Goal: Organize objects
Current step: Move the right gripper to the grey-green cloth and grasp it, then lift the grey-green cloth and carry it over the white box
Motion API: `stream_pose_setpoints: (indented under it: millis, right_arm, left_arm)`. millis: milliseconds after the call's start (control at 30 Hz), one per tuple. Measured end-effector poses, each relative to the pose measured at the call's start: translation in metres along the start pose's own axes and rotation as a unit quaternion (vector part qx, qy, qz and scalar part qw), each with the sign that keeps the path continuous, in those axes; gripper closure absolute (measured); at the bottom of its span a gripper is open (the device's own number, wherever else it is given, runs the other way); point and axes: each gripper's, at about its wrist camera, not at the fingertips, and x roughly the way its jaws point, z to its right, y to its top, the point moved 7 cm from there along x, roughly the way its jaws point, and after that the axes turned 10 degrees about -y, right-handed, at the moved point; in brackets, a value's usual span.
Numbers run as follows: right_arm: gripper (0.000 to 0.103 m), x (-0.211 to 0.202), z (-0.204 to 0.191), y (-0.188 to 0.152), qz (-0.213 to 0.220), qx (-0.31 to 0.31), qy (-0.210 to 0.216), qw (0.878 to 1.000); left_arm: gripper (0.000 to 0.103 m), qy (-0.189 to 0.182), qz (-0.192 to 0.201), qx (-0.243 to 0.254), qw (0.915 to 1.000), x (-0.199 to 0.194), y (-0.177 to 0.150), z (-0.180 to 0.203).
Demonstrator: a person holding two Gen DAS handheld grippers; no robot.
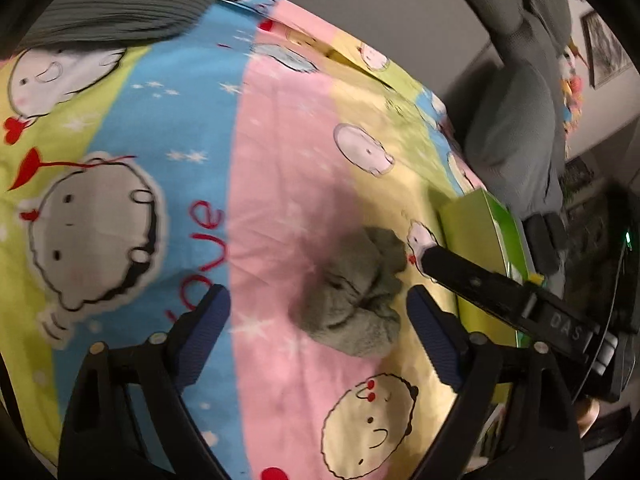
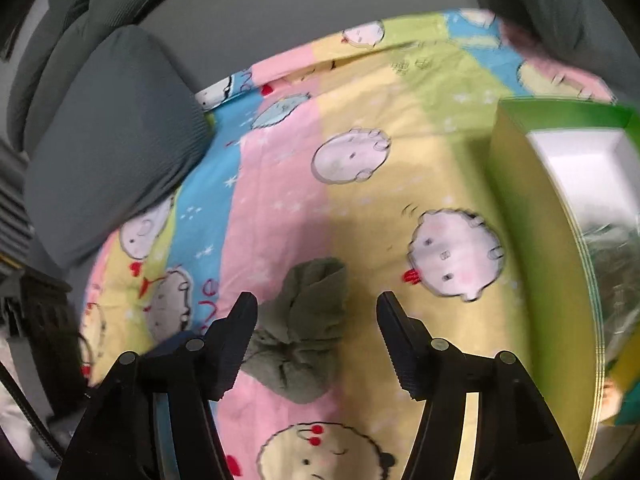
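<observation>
Two grippers over a balled sock on a cartoon bedsheet

Left wrist view: the left gripper (image 1: 318,318) gapes wide, the grey-green sock (image 1: 354,296) lying between its fingers on the sheet (image 1: 280,128), beside a green box (image 1: 486,236).
Right wrist view: the right gripper (image 2: 316,338) is wide too, empty, the sock (image 2: 304,328) by its left finger.

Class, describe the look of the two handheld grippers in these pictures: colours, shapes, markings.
The left gripper has black angular plastic arms with silver rivets and dark blue ribbed pads. The right gripper has the same black frame, with black textured pads; its body shows white "DAS" lettering.
</observation>
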Motion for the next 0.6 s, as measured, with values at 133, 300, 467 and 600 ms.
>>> stream_pose_setpoints:
  millis: [133,300,467,600]
  right_arm:
    - [0.040,0.022,-0.003,-0.006,-0.032,0.005,-0.002,0.999]
    - [0.043,0.045,-0.007,-0.015,-0.055,0.002,-0.003,0.998]
    - [0.069,0.056,-0.025,-0.021,-0.067,-0.013,0.046,0.997]
    - [0.074,0.051,-0.032,-0.020,-0.065,-0.014,0.070,0.995]
  left_arm:
    - [0.038,0.001,-0.043,0.008,0.9991,0.018,-0.012,0.002]
    - [0.066,0.015,-0.063,0.017,0.9978,0.036,-0.018,0.001]
    - [0.079,0.013,-0.060,0.037,0.9974,0.038,-0.020,0.004]
    - [0.084,0.005,-0.047,0.049,0.9977,0.030,-0.017,0.008]
